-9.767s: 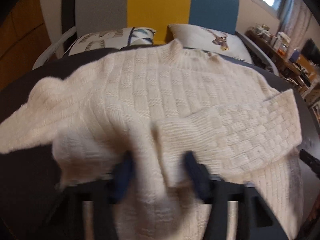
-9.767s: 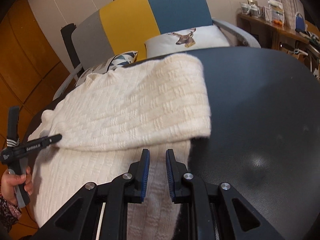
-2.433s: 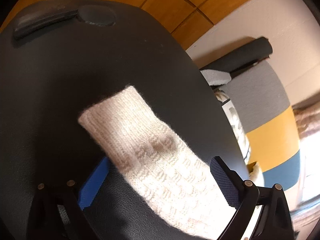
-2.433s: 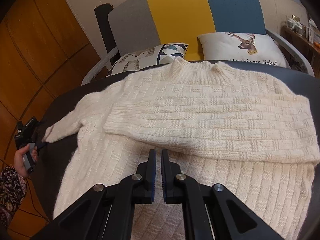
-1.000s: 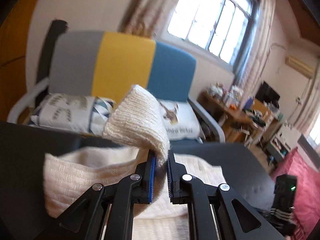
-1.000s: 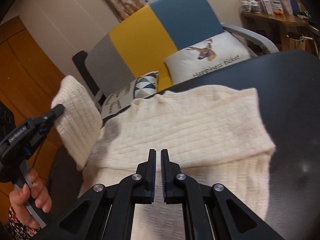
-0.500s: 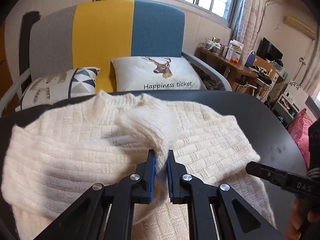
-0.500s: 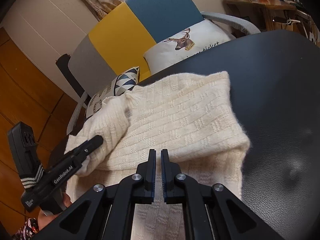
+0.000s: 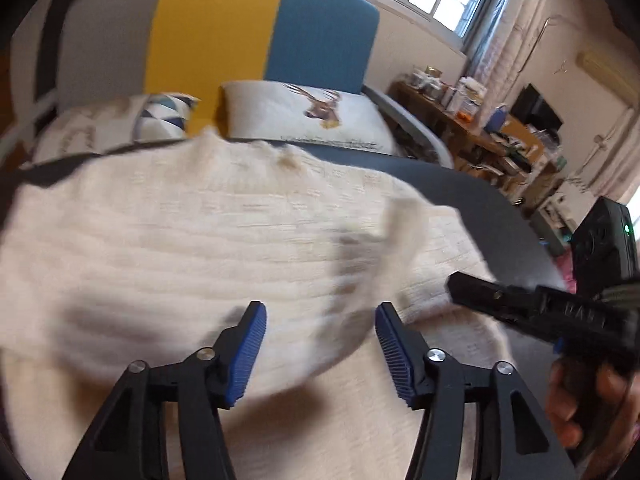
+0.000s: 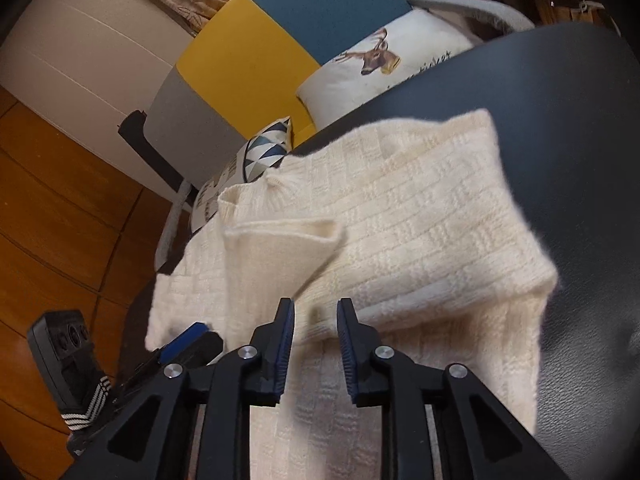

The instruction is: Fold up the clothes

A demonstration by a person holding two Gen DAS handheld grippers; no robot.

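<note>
The left gripper (image 9: pixel 318 344) is hovering low over the cream sweater (image 9: pixel 208 240), and its jaws are opening, blue pads spreading apart with the knit lying below and between them rather than pinched. That reads as a release: the left sleeve (image 10: pixel 276 248) is lying folded across the chest, cuff pointing inward, which is where a sleeve belongs before the body gets folded. The left wrist view is smeared by motion, so I cannot be sure the pads are fully clear of the wool, though no fabric looks trapped.

The right gripper (image 10: pixel 314 344) is also opening, its jaws parting only a little, hanging just above the sweater's middle near the sleeve's lower edge, gripping nothing. It seems to be standing by to pin or smooth the fold.

The sweater itself is spreading over the dark round table (image 10: pixel 580 140), collar toward the striped armchair (image 10: pixel 256 52) with its deer cushion (image 10: pixel 384 64). The other sleeve is already lying doubled across the front, giving a tidy rectangle up top. In the left wrist view the person's hand (image 9: pixel 580 412) is wrapping the right gripper's handle. My judgement: sleeves are done, and the bottom-to-top body fold is what remains.
</note>
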